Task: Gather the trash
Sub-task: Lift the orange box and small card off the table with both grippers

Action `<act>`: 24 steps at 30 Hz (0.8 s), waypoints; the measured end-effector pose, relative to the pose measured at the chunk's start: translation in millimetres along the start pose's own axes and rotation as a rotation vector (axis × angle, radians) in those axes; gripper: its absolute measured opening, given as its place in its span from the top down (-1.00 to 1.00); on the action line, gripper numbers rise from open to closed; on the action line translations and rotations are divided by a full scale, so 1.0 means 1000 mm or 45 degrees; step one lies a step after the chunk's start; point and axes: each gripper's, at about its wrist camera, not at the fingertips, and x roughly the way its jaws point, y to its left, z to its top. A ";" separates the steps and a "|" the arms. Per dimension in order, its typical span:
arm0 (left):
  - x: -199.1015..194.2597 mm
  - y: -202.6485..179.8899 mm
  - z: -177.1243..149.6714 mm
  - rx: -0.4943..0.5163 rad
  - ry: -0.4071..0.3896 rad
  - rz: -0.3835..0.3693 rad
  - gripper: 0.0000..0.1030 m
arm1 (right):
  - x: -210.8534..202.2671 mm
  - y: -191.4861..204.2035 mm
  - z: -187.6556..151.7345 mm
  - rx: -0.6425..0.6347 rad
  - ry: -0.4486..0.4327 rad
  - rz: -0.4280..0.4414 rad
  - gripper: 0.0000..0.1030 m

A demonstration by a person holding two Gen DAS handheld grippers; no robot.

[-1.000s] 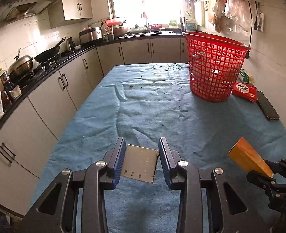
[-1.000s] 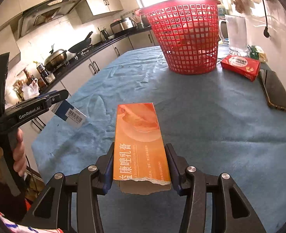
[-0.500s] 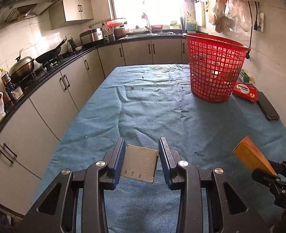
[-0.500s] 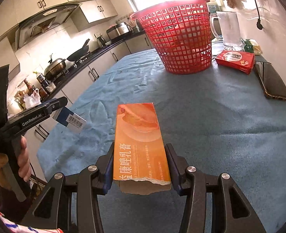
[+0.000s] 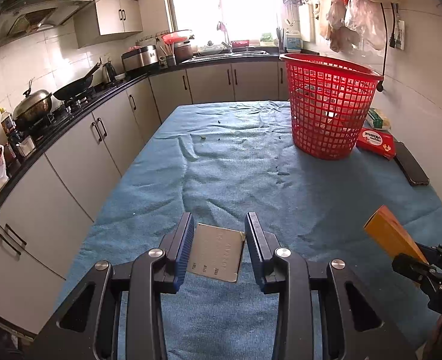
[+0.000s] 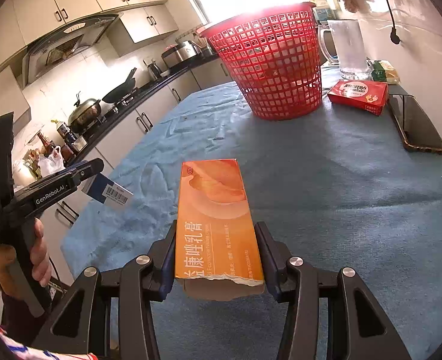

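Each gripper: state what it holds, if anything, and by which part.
The left gripper holds a small silvery box by its side edges. The right gripper holds an orange box by its long sides, near the torn end.

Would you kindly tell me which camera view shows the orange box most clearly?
The right wrist view: the orange box fills its centre, clamped between the right gripper fingers, with its printed top face and torn near end plain. The left wrist view catches only one corner of it at the right edge.

Home kitchen, range hood [image 5: 38, 12] over a wok [image 5: 77, 85] on the stove, wall cabinets [image 5: 117, 15], sink [image 5: 230, 54] under window
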 end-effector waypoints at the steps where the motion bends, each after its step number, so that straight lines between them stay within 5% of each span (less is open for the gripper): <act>1: -0.001 0.000 0.000 0.001 -0.002 -0.001 0.34 | -0.001 0.000 0.000 0.000 -0.002 0.001 0.00; 24: -0.004 -0.003 0.017 0.080 -0.026 -0.001 0.34 | -0.011 -0.006 0.010 0.025 -0.044 0.018 0.00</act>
